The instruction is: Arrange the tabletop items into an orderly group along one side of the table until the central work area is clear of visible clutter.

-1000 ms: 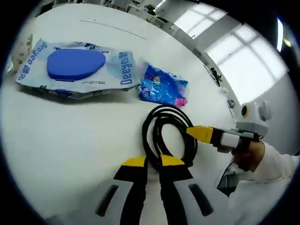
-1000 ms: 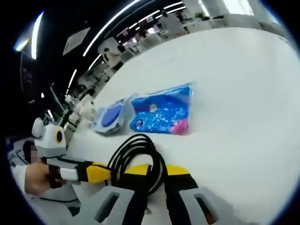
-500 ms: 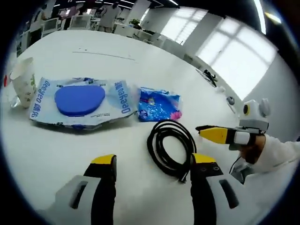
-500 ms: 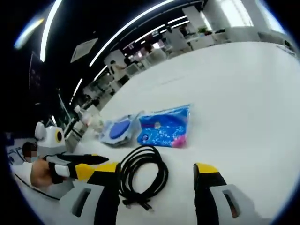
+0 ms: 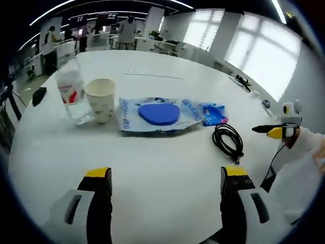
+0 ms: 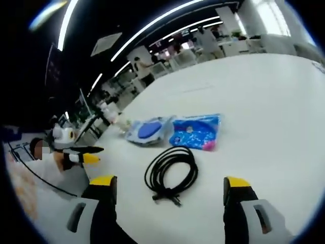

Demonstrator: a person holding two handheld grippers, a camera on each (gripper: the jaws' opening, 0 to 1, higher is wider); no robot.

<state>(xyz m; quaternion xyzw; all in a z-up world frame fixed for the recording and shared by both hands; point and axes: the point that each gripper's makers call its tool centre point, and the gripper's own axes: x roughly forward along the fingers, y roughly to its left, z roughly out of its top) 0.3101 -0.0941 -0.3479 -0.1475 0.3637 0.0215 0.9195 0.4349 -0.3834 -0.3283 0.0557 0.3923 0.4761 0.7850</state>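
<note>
Items sit in a rough row across the white table (image 5: pixel 152 168), seen from the left gripper view. Far left: a clear plastic water bottle (image 5: pixel 69 89) with a red-and-white label, upright. Just right of it, touching or nearly so, a pale paper cup (image 5: pixel 101 99), upright, mouth open. Next, a flat white-and-blue wipes pack (image 5: pixel 158 115) with a large blue oval lid on top, lying flat, near the cup. At its right end, a small blue patterned packet (image 5: pixel 214 113), touching or just beside the pack. Right of and nearer than the packet, a black cable (image 5: pixel 228 142) coiled in a loose loop, lying free on the table, nothing gripping it.

Left gripper (image 5: pixel 166 175): jaws wide apart, empty, yellow tips low in its view, well short of the row. Right gripper (image 5: pixel 274 131) enters at the far right, held in a white sleeve; jaw state there too small to tell.

Right gripper view: own gripper (image 6: pixel 169 184) spread wide, empty, with the coil (image 6: pixel 171 173) between and beyond the tips. Blue packet (image 6: pixel 197 132) and wipes pack (image 6: pixel 149 130) lie farther. Left gripper (image 6: pixel 85 155) at left edge, hand-held.

Background: desks, windows, people standing far off.
</note>
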